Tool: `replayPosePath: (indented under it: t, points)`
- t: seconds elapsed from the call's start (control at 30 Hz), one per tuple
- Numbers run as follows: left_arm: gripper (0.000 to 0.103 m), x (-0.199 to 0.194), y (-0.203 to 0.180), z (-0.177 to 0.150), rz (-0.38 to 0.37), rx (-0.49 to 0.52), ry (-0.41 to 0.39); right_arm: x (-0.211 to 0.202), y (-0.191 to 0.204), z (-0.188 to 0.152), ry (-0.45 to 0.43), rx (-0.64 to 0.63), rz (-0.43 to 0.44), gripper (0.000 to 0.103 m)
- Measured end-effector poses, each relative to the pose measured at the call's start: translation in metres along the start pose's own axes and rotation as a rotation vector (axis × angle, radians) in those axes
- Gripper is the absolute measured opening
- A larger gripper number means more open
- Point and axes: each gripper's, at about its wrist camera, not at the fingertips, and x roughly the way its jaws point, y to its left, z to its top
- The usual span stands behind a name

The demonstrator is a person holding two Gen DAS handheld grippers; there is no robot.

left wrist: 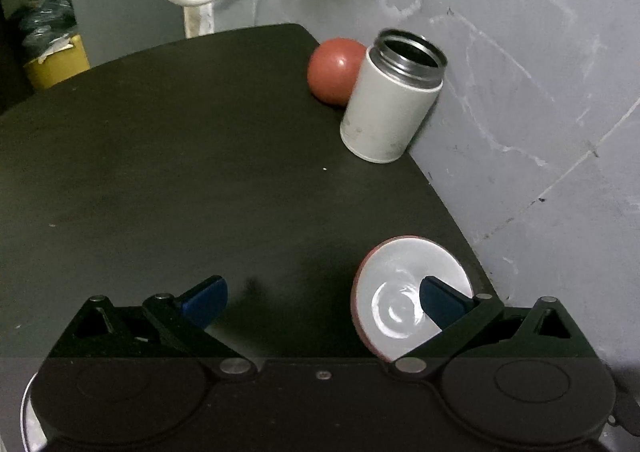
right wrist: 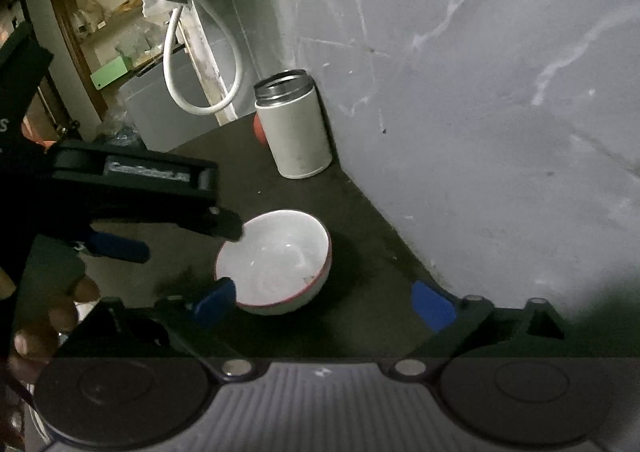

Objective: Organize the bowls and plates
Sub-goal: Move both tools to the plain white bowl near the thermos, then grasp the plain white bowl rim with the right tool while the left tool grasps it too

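A white bowl with a red outside rests on the dark table near its right edge. My left gripper is open wide; its right finger reaches over the bowl's rim into the white inside, while the left finger hangs over bare table. In the right wrist view the same bowl lies just ahead of my right gripper, which is open, its left pad close to the bowl's near rim. The left gripper comes in from the left there.
A white canister with an open metal mouth stands at the table's back right, a red ball behind it. A grey wall runs along the table's right edge. A person's fingers show at the lower left.
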Motion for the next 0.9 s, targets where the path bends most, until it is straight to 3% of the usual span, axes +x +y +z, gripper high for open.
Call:
replayPosePath:
  t: [0.23,0.43,0.6,0.73,0.83,0.9]
  points:
    - [0.098,0.014,-0.002,-0.001,-0.014,-0.012,0.03,0.018,-0.002,0.005,0.027,0.01,-0.008,0.086]
    - [0.073,0.022,-0.003,-0.001,-0.044,-0.019,0.052,0.025,-0.002,0.006,0.021,0.007,-0.003,0.072]
    - [0.044,0.027,-0.011,0.0,-0.059,0.0,0.065,0.033,0.002,0.01,0.042,-0.003,0.005,0.059]
    - [0.034,0.029,-0.013,-0.001,-0.063,-0.008,0.074,0.038,0.003,0.012,0.057,-0.002,0.007,0.048]
    - [0.02,0.031,-0.012,-0.001,-0.066,-0.022,0.083,0.041,0.003,0.012,0.073,0.006,0.006,0.038]
    - [0.017,0.031,-0.011,-0.002,-0.069,-0.034,0.082,0.044,0.002,0.012,0.082,0.016,0.013,0.031]
